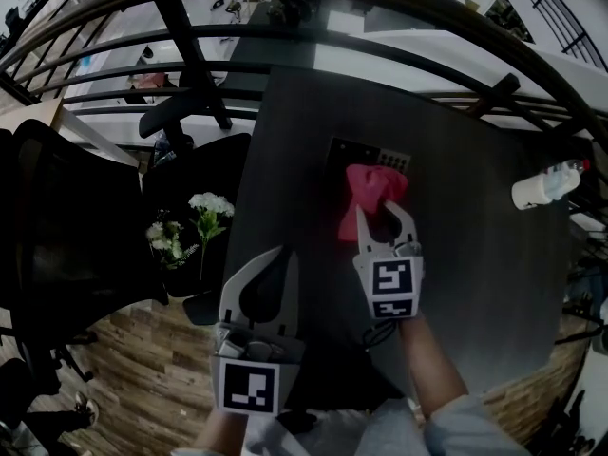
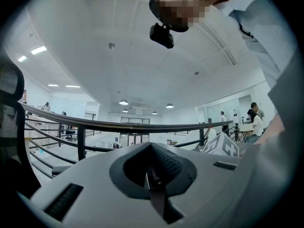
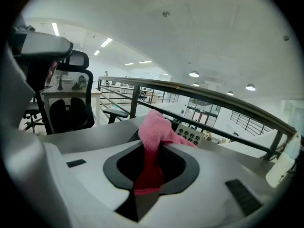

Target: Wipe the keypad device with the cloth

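The pink cloth (image 1: 372,190) is clamped in the right gripper (image 1: 383,215) and laid on the keypad device (image 1: 366,153). The left gripper (image 1: 281,255) is held empty, jaws together.

I can read no word, number or brand anywhere here. The cube (image 1: 249,388) on my left gripper (image 1: 282,255) and the cube (image 1: 391,285) on my right gripper (image 1: 382,212) carry only black-and-white square markers, patterns and not letters. The keys of the keypad (image 1: 378,153) are too small and dim to show any characters. The white bottle (image 1: 543,186) at the right of the bench (image 1: 285,160) is too blurred to make out any print.
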Tool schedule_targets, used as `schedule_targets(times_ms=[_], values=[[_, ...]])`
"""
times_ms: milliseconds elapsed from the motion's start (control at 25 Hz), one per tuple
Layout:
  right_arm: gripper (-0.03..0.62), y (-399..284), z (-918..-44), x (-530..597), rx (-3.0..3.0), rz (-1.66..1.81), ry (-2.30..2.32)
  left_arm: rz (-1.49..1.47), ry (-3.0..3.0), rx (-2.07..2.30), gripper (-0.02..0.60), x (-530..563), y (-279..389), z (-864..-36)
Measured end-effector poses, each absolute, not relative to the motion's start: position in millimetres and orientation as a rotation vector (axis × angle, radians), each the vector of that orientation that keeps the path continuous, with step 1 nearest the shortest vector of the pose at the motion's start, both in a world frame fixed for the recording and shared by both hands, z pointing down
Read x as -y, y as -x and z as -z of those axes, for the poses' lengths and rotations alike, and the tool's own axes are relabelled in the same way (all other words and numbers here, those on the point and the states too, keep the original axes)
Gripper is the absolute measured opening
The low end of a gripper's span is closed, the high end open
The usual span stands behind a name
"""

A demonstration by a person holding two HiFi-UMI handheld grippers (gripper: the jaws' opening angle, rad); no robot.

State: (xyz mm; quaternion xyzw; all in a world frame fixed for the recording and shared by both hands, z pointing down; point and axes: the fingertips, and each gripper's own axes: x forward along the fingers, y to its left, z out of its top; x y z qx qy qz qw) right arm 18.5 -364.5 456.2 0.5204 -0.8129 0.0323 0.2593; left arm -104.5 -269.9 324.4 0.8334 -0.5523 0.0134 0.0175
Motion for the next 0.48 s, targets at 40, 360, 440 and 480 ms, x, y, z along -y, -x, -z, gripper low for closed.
schedule_targets(times_ms=[40, 360, 440, 480], values=[[0.078, -23.1, -448.4, 366.2, 2.201, -0.071, -1.437, -0.039, -2.593, 1.714, 0.002, 270.1, 103.9, -324.0], [0.078, -43.4, -395.8, 398.7, 2.174, 0.106, -1.554, -0.009, -2.606, 1.686, 0.002, 275.1, 97.6, -322.1], [0.078, -41.4, -386.6, 407.0, 2.193, 0.122, -1.564, 0.0, -2.608, 1.679, 0.002, 275.7, 96.9, -321.8], [0.078, -38.8, -383.0, 410.9, 2.206, 0.124, -1.565, 0.005, -2.608, 1.679, 0.002, 275.8, 97.3, -321.6]])
